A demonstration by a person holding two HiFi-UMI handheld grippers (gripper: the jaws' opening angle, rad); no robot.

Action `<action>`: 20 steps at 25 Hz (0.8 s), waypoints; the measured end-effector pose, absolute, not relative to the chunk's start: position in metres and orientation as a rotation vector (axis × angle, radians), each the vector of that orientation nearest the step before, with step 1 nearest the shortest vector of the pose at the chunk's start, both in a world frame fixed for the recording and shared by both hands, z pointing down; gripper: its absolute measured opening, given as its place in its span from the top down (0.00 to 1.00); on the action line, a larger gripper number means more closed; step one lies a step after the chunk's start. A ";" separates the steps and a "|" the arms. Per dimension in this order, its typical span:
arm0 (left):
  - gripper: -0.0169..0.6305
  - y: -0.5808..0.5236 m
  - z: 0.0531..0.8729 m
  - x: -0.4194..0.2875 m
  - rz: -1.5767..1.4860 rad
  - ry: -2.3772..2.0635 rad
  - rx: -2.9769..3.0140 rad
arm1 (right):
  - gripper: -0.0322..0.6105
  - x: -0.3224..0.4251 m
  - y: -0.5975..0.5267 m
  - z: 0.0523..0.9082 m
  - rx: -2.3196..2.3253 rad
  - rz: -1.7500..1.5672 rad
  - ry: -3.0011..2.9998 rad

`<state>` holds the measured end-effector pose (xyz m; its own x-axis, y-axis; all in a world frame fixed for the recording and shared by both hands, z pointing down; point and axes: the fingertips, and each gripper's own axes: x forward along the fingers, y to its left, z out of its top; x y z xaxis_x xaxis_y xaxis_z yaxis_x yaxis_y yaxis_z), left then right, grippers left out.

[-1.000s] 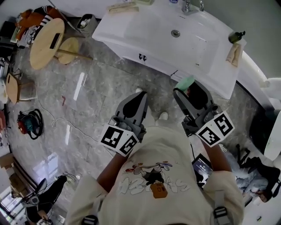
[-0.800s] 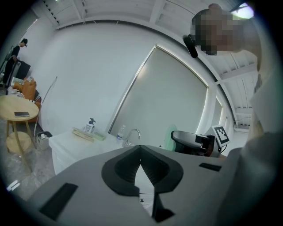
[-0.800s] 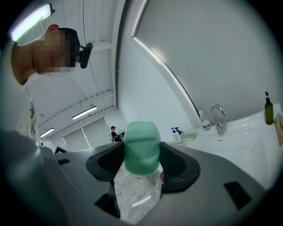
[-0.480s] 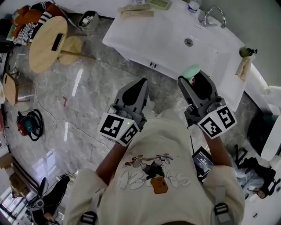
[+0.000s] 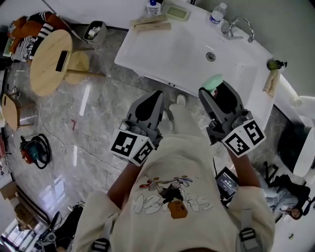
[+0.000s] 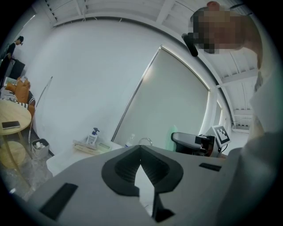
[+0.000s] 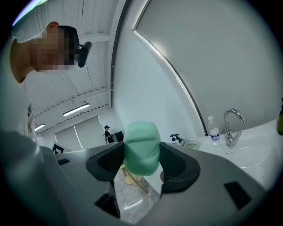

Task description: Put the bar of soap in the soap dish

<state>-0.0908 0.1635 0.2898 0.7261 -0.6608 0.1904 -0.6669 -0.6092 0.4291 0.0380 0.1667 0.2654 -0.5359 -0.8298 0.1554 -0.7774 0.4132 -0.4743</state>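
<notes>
Holding the bar of soap (image 5: pixel 213 82) pinched in the right gripper (image 5: pixel 216 93), beside a clenched, empty left gripper (image 5: pixel 157 97), well short of the soap dish (image 5: pixel 178 12): liable to squirt free if squeezed harder.

Overall light: bright, even indoor light; the white worktop (image 5: pixel 162 49) and the walls look nearly washed out.
Sources: ceiling strip lights (image 7: pixel 76 109) at 9 o'clock in the right gripper view.
Glare: white streaks on the polished floor (image 5: pixel 101 123) at 9 o'clock in the head view.
Shadows: soft and faint.
Distortion: strong fisheye, with straight edges bowed; both gripper views have black corners.
Focus: the bar of soap (image 7: pixel 141 148) is fairly crisp, and the grey foreground at 6 o'clock is soft.
</notes>
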 end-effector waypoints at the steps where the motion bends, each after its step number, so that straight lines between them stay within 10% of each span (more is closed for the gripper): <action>1: 0.96 0.158 0.290 -0.088 0.016 -1.014 2.450 | 0.56 0.041 0.161 0.266 -1.458 -0.770 2.554; 20: 0.96 0.022 0.291 -0.036 0.045 -1.147 2.412 | 0.56 0.092 0.008 0.284 -1.335 -0.795 2.644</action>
<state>-0.0362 0.0223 0.2910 0.6507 -0.7257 0.2235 -0.7409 -0.5424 0.3960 0.0918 0.0080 0.2838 -0.6189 -0.7689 0.1606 -0.7300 0.4876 -0.4790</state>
